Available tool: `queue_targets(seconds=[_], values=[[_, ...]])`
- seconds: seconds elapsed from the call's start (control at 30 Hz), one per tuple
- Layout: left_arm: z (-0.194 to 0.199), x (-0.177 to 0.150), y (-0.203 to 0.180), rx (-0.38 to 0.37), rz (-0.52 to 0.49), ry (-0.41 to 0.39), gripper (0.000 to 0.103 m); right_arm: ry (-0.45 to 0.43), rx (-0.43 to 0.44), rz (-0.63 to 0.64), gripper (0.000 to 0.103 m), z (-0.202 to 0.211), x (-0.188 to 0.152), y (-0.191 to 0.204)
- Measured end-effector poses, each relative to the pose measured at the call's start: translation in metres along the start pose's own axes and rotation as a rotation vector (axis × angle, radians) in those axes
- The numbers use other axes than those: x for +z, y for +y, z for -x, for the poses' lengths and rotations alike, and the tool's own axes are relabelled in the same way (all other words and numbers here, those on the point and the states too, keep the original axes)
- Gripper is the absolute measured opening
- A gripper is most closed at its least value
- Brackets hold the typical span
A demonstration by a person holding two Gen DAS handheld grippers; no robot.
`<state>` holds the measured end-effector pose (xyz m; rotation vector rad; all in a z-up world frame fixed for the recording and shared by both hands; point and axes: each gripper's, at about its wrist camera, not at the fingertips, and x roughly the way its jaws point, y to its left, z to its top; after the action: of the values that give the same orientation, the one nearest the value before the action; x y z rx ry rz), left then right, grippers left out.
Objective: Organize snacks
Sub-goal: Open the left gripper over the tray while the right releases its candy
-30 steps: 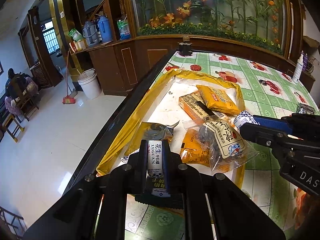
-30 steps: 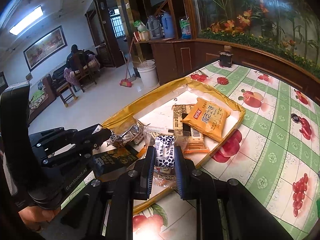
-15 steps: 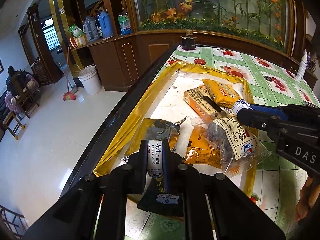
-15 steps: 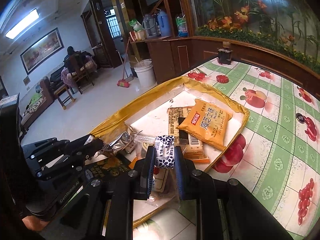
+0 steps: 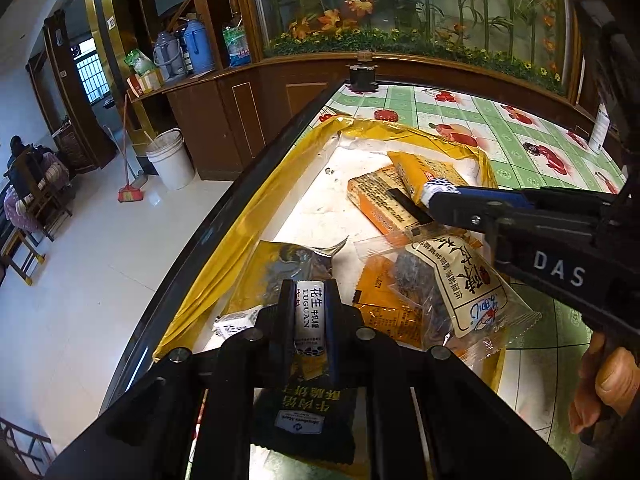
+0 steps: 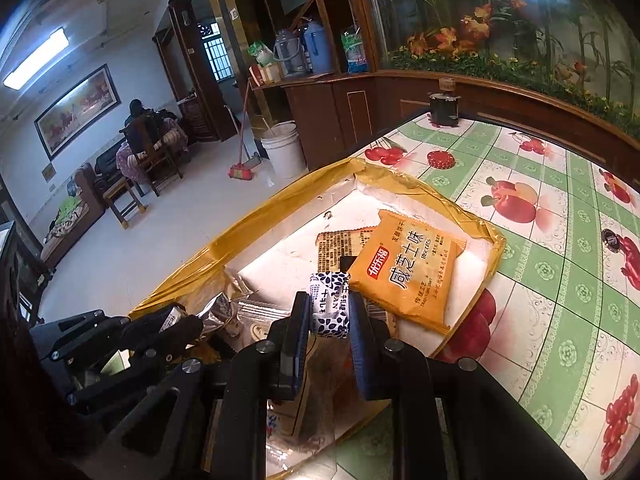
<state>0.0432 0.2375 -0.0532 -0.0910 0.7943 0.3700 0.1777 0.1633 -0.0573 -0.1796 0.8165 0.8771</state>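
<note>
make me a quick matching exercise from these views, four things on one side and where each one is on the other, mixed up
Things:
1. white LUGUAN candy
2. blue-patterned candy
3. orange biscuit pack
4. black jar

Places:
a. lying in the yellow-edged tray
b. clamped in the right hand-held gripper
c. standing at the table's far end
d. clamped in the left hand-held gripper

Pairs: 1-d, 2-b, 3-a, 4-c
</note>
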Motion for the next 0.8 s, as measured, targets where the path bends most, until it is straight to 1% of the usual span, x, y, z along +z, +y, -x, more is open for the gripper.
queue_targets(seconds=[0.07,0.1,0.17,0.2,0.23,0.27,0.3,0.33,0.37,0.4,0.5,0.63,0.7,0.8], values=[[-0.002,0.000,-0.001,0.003,-0.004,0.004,0.011,0.005,0.003,-0.004,0.020,-0.003,0.000,-0.001],[-0.002,0.000,-0.001,0.003,-0.003,0.004,0.011,0.005,0.006,-0.008,0.023,-0.005,0.000,-0.001],[-0.002,0.001,-0.002,-0.004,0.000,0.008,0.012,0.010,0.014,-0.018,0.023,-0.006,0.000,-0.003],[-0.002,0.001,-0.001,-0.006,0.004,0.009,0.014,0.012,0.010,-0.019,0.024,-0.006,0.000,-0.003],[-0.001,0.001,0.000,-0.003,0.010,0.002,0.017,0.008,0.009,-0.020,0.027,-0.005,-0.001,-0.004],[0.001,0.001,0.000,0.008,0.015,-0.004,0.028,0.006,0.007,-0.022,0.029,-0.004,-0.001,-0.005],[0.002,0.001,0.000,0.020,0.018,-0.008,0.045,0.003,0.005,-0.025,0.032,-0.002,-0.001,-0.006],[0.004,0.001,0.001,0.031,0.021,-0.018,0.053,0.000,-0.001,-0.030,0.038,-0.001,-0.001,-0.007],[0.007,0.001,0.002,0.041,0.024,-0.033,0.061,-0.005,-0.001,-0.035,0.042,0.002,-0.001,-0.009],[0.010,0.001,0.002,0.044,0.026,-0.042,0.061,-0.010,-0.002,-0.039,0.046,0.005,-0.001,-0.010],[0.016,0.002,0.004,0.042,0.037,-0.052,0.061,-0.028,-0.003,-0.053,0.046,0.016,-0.003,-0.015],[0.024,0.003,0.002,0.044,0.042,-0.064,0.063,-0.043,-0.006,-0.060,0.054,0.031,-0.008,-0.016],[0.029,0.002,0.002,0.043,0.044,-0.072,0.066,-0.050,-0.004,-0.063,0.056,0.039,-0.011,-0.017],[0.036,0.002,0.001,0.044,0.044,-0.085,0.066,-0.060,-0.011,-0.066,0.057,0.052,-0.016,-0.019]])
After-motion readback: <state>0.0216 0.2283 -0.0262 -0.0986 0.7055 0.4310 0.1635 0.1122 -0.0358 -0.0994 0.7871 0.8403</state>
